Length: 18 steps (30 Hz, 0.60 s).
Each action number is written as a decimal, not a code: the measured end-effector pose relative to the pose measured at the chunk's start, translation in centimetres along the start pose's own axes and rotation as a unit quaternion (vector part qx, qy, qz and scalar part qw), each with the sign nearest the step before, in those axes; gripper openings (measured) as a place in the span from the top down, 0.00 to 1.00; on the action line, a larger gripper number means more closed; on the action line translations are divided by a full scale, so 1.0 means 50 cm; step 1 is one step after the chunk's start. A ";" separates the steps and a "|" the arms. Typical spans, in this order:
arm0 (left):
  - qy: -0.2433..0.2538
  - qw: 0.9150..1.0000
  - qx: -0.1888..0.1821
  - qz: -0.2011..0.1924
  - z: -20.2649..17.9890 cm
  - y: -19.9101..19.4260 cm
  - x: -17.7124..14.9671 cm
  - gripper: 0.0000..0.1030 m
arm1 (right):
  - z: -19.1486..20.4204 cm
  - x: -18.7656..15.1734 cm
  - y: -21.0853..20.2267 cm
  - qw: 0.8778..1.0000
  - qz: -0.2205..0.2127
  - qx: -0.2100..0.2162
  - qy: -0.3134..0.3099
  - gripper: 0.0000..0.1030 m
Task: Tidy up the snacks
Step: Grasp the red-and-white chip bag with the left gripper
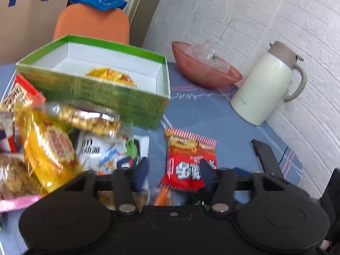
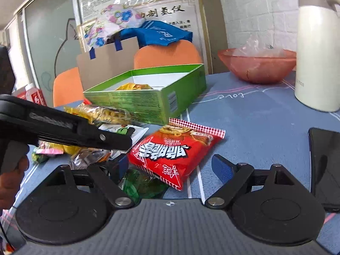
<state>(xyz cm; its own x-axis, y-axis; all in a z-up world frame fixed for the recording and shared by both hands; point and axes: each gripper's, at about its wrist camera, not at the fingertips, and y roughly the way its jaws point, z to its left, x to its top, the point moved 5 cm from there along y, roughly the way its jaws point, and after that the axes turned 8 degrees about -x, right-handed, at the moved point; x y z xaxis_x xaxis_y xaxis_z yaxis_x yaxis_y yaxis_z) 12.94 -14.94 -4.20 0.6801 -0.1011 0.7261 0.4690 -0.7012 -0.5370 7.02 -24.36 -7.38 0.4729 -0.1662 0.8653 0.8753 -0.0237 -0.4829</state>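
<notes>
Right gripper (image 2: 173,167) jaws wide apart, nothing held, low over red snack packet (image 2: 178,148) on blue tablecloth (image 2: 255,123). Left gripper (image 1: 173,173) also spread, empty, tips above same red packet (image 1: 189,159). Snack pile (image 1: 48,144) to left of it. Beyond: green box (image 1: 119,97), yellow packet (image 1: 110,75) inside. Farthest: pink bowl (image 1: 204,68), white kettle (image 1: 263,85) by wall.

Bright, even light thruout; motion blur is seen on yellow snack packs (image 1: 48,146) at left; edges are bent by fisheye, corners vignetted.
</notes>
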 end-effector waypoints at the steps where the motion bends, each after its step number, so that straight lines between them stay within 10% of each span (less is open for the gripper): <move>1: -0.002 1.000 -0.001 0.000 -0.002 0.005 0.007 0.00 | -0.002 -0.001 -0.002 1.000 0.000 -0.001 0.000 0.00; 18: -0.021 0.996 -0.031 0.080 0.010 0.123 0.006 0.00 | -0.033 -0.001 0.037 0.998 0.033 0.012 0.042 0.00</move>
<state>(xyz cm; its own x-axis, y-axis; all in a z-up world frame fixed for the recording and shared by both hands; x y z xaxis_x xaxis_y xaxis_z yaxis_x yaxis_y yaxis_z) 16.34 -18.93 -7.50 0.7675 -0.1864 0.6133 0.3172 -0.7209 -0.6162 8.43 -26.03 -8.53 0.5203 -0.2494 0.8167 0.8453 0.0144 -0.5341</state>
